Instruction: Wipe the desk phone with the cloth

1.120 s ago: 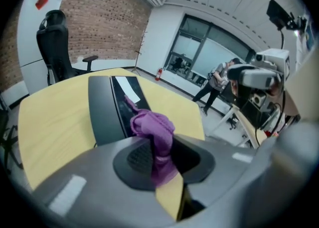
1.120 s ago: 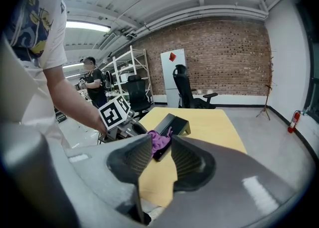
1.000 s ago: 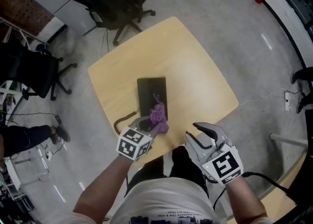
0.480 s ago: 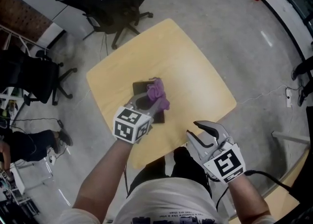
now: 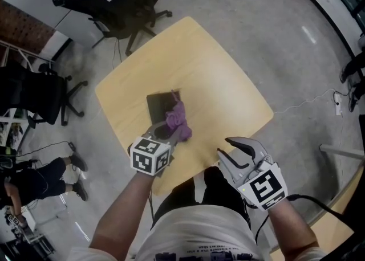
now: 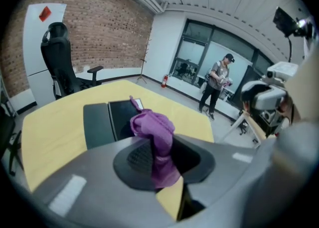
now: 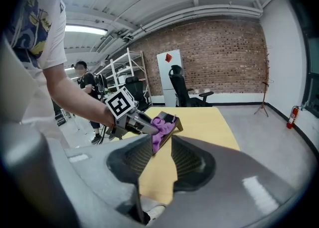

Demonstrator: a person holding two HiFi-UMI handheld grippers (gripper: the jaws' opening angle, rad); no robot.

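Note:
The black desk phone lies in the middle of the yellow table. My left gripper is shut on a bunched purple cloth, which rests on the phone's near right part. In the left gripper view the cloth stands up between the jaws of the left gripper, with the phone just beyond. My right gripper hangs open and empty off the table's near edge. In the right gripper view the right gripper looks at the cloth and the phone.
Black office chairs stand beyond the table and at its left. A person sits on the floor side at far left. Another person stands by the windows. Metal shelving lines the brick wall.
My left gripper pushed the cloth away along the phone, then drew it back a little toward me. The right gripper stayed open near the table's front edge.

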